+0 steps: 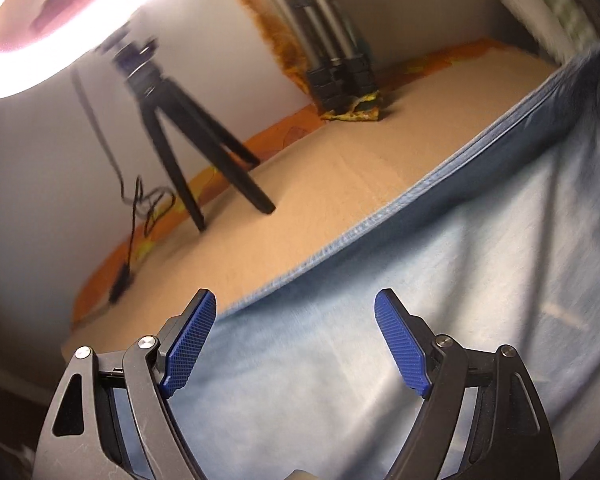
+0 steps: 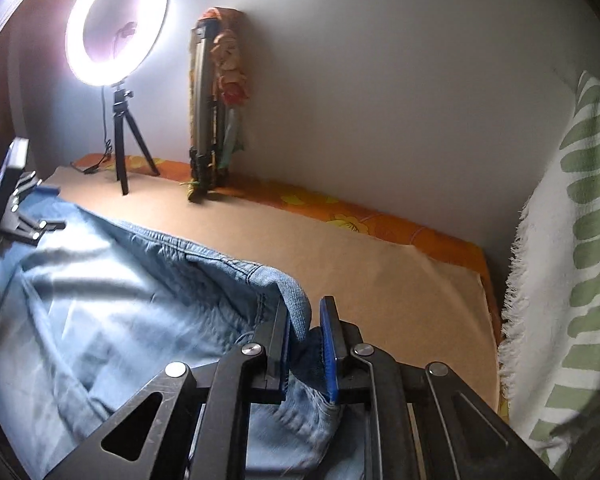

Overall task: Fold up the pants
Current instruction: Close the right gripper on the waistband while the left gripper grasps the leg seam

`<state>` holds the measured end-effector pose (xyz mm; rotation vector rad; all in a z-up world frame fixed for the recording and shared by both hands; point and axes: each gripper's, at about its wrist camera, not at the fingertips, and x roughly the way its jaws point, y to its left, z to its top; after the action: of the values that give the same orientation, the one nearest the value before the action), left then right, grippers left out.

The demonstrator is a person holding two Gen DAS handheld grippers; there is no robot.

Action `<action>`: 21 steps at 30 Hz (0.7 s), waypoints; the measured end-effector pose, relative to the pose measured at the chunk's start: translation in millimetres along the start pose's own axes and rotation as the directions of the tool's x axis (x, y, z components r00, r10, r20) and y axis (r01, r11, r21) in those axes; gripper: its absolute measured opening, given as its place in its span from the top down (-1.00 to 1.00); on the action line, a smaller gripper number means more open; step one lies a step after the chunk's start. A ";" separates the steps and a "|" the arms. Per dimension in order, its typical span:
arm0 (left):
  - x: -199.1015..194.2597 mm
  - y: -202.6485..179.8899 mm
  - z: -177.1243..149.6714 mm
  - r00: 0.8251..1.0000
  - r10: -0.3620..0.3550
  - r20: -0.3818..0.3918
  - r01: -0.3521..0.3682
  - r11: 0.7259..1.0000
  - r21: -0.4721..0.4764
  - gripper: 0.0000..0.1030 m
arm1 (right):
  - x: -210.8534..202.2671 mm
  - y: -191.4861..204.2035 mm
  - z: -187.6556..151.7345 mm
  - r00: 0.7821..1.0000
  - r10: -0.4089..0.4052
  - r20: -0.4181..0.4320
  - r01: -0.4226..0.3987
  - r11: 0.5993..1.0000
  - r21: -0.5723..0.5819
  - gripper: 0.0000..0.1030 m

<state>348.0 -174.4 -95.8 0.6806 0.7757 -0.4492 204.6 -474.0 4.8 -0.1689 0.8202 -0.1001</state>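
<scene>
The light blue jeans point(image 2: 100, 300) lie spread over a tan cardboard-covered surface point(image 2: 360, 256), their seamed edge running diagonally across it. In the right wrist view the right gripper point(image 2: 305, 332) has its fingers point(image 2: 329, 344) drawn close together and clamped on a raised fold of denim at the waistband end; the cloth stands up between the blue pads and drapes over to the left (the darker inner side of the fabric shows just below the pinch).

In the left wrist view the left gripper point(image 1: 296, 320) hovers over the jeans point(image 1: 380, 360) with its fingers point(image 1: 192, 344) wide apart. Pale denim fills the gap between them and everything below; the left fingertip reaches just to the seamed edge of the cloth, where the tan surface point(image 1: 320, 168) begins. Whether the pads touch the fabric cannot be told. The same gripper shows at the far left of the right wrist view, over the other end of the jeans, well apart from the right one.

At the back of the surface a lit ring light point(image 2: 116, 20) stands on a small black tripod point(image 2: 128, 148), its cable trailing beside it. Near it a folded tripod point(image 2: 206, 120) wrapped in floral cloth leans against the wall. An orange flowered cloth point(image 2: 380, 220) runs under the far edge, and a white and green fringed textile point(image 2: 572, 260) hangs on the right.
</scene>
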 end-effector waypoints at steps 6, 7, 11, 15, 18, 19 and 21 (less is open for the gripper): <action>27.7 1.7 8.6 1.000 0.023 -0.019 -0.021 0.996 0.090 -0.59 | -19.1 -0.1 -7.3 1.000 0.008 0.024 -0.009 1.000 0.017 0.77; 31.4 2.2 9.1 0.999 0.023 -0.023 -0.020 0.995 0.098 -0.59 | -21.5 0.3 -7.2 1.000 0.008 0.027 -0.008 1.000 0.014 0.77; 42.3 0.7 8.7 0.999 0.002 -0.035 0.002 0.991 0.134 -0.56 | -30.5 5.9 -8.1 0.999 0.008 0.038 -0.008 1.000 -0.005 0.77; 49.5 -3.3 7.0 0.998 -0.044 -0.053 0.052 0.988 0.146 -0.02 | -36.3 10.8 -8.9 0.999 0.015 0.052 -0.014 1.000 -0.012 0.77; 51.4 -3.7 8.0 0.995 -0.089 -0.052 0.095 0.986 0.139 0.37 | -39.3 13.7 -9.6 0.998 0.021 0.056 -0.020 1.000 -0.014 0.77; 51.9 -4.0 7.4 0.992 -0.112 -0.055 0.118 0.985 0.129 0.58 | -39.9 14.6 -9.7 0.998 0.024 0.058 -0.024 1.000 -0.012 0.77; 53.1 -4.9 6.7 0.989 -0.137 -0.057 0.143 0.982 0.120 0.75 | -41.5 15.4 -10.4 0.998 0.033 0.058 -0.033 0.999 -0.008 0.77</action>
<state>382.3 -189.0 -134.6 0.7579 0.8501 -0.6145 169.2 -453.7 24.7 -0.1640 0.7650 -0.0609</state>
